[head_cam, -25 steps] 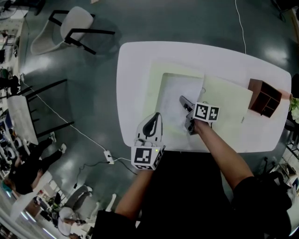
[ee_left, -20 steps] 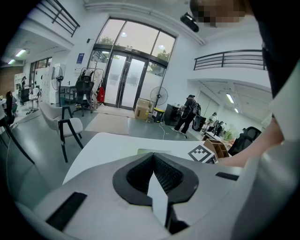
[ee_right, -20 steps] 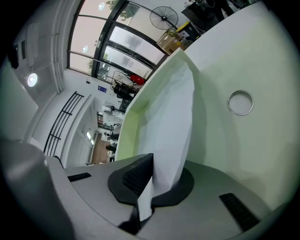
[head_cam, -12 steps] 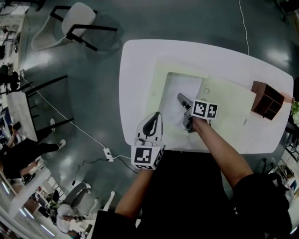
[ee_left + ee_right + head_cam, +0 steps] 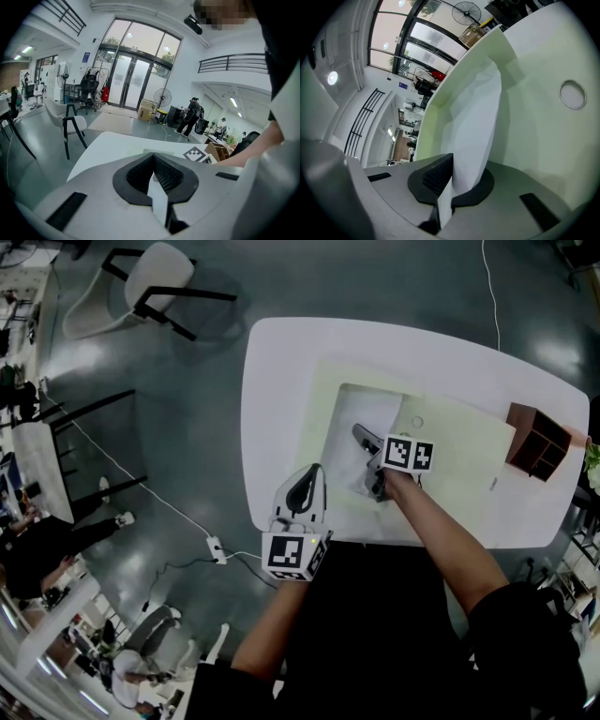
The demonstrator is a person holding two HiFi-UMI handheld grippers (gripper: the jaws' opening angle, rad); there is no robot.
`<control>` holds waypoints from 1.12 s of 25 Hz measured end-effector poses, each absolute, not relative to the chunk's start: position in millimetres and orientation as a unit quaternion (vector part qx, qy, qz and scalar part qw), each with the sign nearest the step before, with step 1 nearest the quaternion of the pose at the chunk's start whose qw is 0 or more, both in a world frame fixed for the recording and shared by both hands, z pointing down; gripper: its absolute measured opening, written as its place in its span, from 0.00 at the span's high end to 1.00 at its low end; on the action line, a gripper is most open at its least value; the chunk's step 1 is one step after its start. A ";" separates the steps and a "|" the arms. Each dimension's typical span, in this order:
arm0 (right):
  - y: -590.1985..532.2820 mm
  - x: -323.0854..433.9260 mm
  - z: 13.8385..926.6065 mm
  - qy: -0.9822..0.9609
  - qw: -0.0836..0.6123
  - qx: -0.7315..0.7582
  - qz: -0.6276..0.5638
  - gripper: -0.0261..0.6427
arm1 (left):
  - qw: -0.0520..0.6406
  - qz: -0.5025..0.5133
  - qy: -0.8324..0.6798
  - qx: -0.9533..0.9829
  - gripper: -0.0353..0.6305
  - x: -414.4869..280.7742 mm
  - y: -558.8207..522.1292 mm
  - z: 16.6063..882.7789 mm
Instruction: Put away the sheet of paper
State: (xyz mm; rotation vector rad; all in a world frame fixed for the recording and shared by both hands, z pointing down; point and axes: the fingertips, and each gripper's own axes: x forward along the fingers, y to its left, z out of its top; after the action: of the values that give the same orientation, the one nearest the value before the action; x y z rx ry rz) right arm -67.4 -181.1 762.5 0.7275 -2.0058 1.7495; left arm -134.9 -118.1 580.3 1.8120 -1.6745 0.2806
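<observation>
Right gripper (image 5: 451, 164): your pads are pressed together on the near edge of the sheet of paper (image 5: 364, 411), which rises out from between them. Against a second ago, you've dragged that edge toward the left of the head view, so the sheet reads narrower and bowed, no longer spread flat. It sits on the pale green folder (image 5: 450, 451) mid-table, not put away yet. My read is that the sheet is lifted and under control, and feeding it in is what's left. The paper is thin, white and limp, with soft creases where it buckles. The folder looks smooth, matte and stiffer, with a small round snap (image 5: 573, 93). The table (image 5: 281, 381) is glossy white with rounded corners. Left gripper (image 5: 153, 159): jaws closed, by the near table edge. A pale sliver shows between its ribbed pads, possibly just table showing through.
</observation>
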 end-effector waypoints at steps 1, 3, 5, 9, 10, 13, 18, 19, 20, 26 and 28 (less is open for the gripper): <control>-181.3 -67.2 763.1 -0.715 0.191 0.258 0.621 0.96 | 0.321 0.105 -0.639 0.691 0.94 -135.0 -118.8 578.9; -182.2 -66.9 762.2 -0.719 0.191 0.256 0.617 0.96 | 0.318 0.101 -0.640 0.693 0.94 -134.8 -119.8 576.5; -182.7 -66.9 759.0 -0.726 0.192 0.255 0.609 0.94 | 0.317 0.101 -0.640 0.693 0.94 -135.3 -118.4 575.0; -185.4 -59.6 752.8 -0.739 0.215 0.266 0.580 0.82 | 0.284 0.131 -0.632 0.709 0.94 -130.0 -116.3 568.1; -186.8 -56.7 751.1 -0.742 0.222 0.271 0.571 0.79 | 0.272 0.137 -0.627 0.717 0.94 -126.8 -115.9 565.1; -190.3 -43.2 747.7 -0.743 0.239 0.293 0.553 0.69 | 0.271 0.141 -0.624 0.719 0.94 -121.4 -113.9 562.6; -190.6 -13.8 744.8 -0.739 0.246 0.316 0.541 0.65 | 0.279 0.140 -0.631 0.710 0.94 -114.3 -109.1 565.9; -189.6 -7.4 743.7 -0.739 0.246 0.319 0.540 0.65 | 0.276 0.139 -0.630 0.713 0.94 -111.5 -108.8 564.1; -188.3 -0.7 742.2 -0.738 0.247 0.322 0.538 0.65 | 0.274 0.136 -0.629 0.714 0.94 -108.6 -108.2 562.0; -175.3 34.3 723.5 -0.744 0.247 0.321 0.532 0.65 | 0.265 0.122 -0.631 0.719 0.94 -92.4 -102.7 545.8; -170.2 48.3 714.5 -0.750 0.247 0.319 0.524 0.65 | 0.260 0.119 -0.631 0.721 0.94 -84.8 -100.5 540.1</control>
State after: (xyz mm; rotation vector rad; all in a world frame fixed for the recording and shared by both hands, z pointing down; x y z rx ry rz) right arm 48.3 -170.2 714.5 0.8696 -2.0451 1.4298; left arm -84.8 -100.5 540.1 1.9521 -1.7100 0.3219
